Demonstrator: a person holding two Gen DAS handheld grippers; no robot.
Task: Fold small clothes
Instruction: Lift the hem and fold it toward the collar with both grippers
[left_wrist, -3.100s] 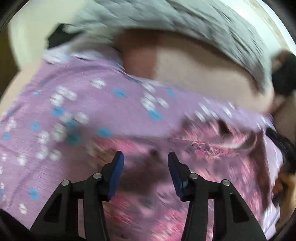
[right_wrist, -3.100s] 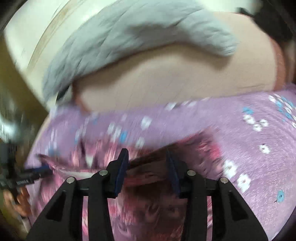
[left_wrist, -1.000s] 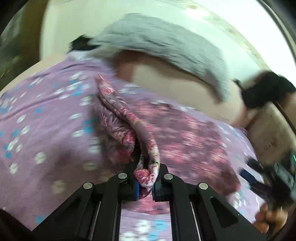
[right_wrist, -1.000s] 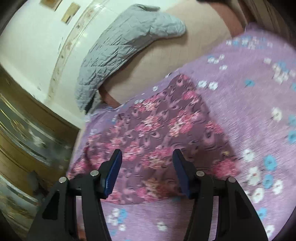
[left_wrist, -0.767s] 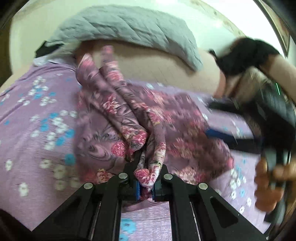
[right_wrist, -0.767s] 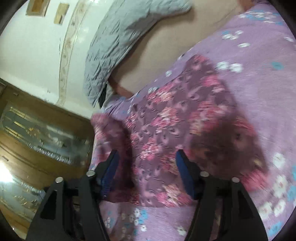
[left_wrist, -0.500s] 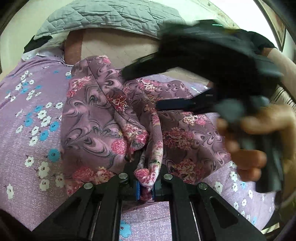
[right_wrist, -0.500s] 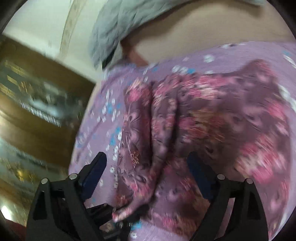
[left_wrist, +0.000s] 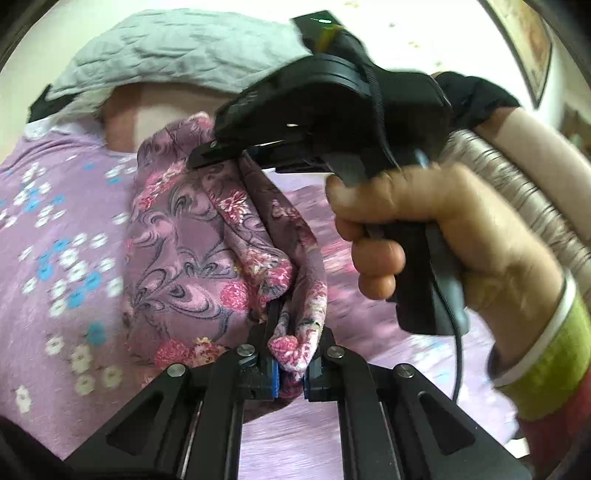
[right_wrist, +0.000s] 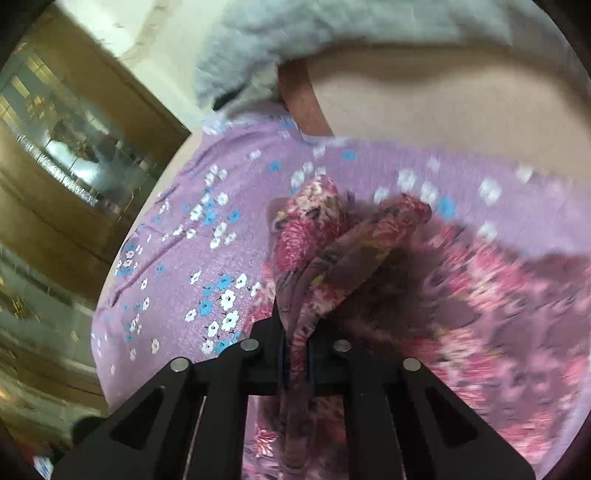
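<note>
A small mauve garment with pink flowers (left_wrist: 192, 254) lies partly on a purple flowered bedsheet (left_wrist: 48, 236). My left gripper (left_wrist: 290, 373) is shut on a bunched edge of it at the near side. My right gripper (left_wrist: 229, 155), seen from the left wrist view with the hand around its handle, is pinched on the garment's far edge. In the right wrist view the right gripper (right_wrist: 295, 354) is shut on a fold of the garment (right_wrist: 332, 251), which rises between its jaws. The cloth hangs lifted between both grippers.
A grey quilted blanket (left_wrist: 177, 48) lies over a beige headboard cushion (left_wrist: 155, 107) at the far end of the bed. A wooden cabinet with glass doors (right_wrist: 70, 147) stands beside the bed's left edge in the right wrist view.
My right gripper swung across from open over the garment and closed on its far edge. My left gripper stayed shut on the near edge and the cloth has been gathered up.
</note>
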